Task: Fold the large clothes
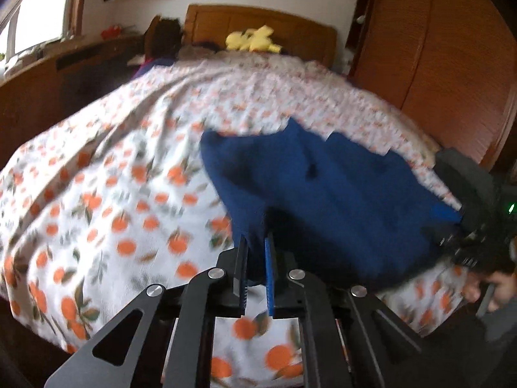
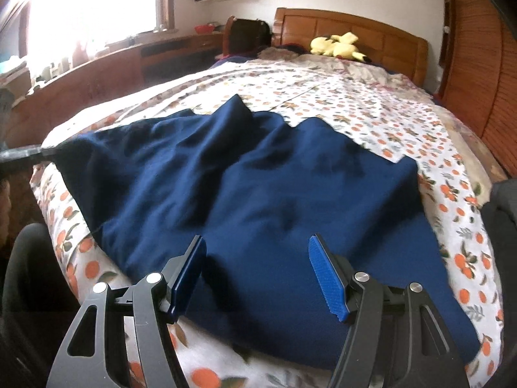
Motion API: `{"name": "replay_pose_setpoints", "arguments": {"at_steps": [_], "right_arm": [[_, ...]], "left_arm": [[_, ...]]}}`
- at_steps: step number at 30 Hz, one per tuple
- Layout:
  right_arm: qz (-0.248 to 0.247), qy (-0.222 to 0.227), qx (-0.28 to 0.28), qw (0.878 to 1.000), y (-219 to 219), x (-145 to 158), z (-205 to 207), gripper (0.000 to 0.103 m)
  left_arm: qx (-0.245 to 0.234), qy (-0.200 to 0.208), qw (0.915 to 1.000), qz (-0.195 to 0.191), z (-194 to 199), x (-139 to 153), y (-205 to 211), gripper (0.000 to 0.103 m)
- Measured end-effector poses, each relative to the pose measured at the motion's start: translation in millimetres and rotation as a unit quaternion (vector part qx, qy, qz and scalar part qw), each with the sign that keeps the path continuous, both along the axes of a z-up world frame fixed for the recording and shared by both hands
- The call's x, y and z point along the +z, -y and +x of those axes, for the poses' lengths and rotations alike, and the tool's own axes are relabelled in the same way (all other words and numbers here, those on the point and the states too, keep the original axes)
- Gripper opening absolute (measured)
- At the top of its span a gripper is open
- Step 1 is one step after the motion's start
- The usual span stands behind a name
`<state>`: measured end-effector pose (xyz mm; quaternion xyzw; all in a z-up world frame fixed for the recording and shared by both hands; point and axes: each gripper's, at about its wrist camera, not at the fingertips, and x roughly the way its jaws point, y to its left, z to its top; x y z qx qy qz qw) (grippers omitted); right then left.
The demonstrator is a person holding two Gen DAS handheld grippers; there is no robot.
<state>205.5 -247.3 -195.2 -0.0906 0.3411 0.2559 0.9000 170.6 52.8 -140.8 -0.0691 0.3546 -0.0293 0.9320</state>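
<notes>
Left tongs [image 1: 255, 258] pinch a fold of the blue garment [image 2: 258, 187] at lower centre; right tongs [image 2: 258, 268] gape, empty. One-sided pulling may skew or bunch it on the bed [image 2: 404, 123].

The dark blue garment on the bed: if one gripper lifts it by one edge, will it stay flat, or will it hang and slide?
The dark blue garment probably hangs limp: it lies in soft wrinkles and bunches where the left gripper pinches it. It likely drags rather than slides freely across the orange-print bedsheet, being cloth on cloth. The right gripper is open above it.
</notes>
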Motion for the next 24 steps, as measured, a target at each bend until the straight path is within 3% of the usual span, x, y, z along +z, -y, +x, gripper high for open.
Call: {"name": "replay_pose_setpoints", "arguments": {"at_steps": [5,9,15,24], "right_arm": [[0.011,0.004,-0.025,1.0,35,2,-5,0.063],[0.027,0.013,-0.051,0.998,65,6,-12,0.063],[0.054,0.01,-0.07,0.996,105,5,-20,0.063],[0.065,0.0,-0.103,0.993,149,-9,-25,0.061]], "left_arm": [[-0.036,0.044,0.9982,0.016,16,45,52,0.006],[-0.073,0.07,0.9948,0.017,31,64,102,0.005],[-0.133,0.072,0.9883,0.022,59,58,186,0.004],[-0.231,0.072,0.9701,0.019,78,51,294,0.003]]}}
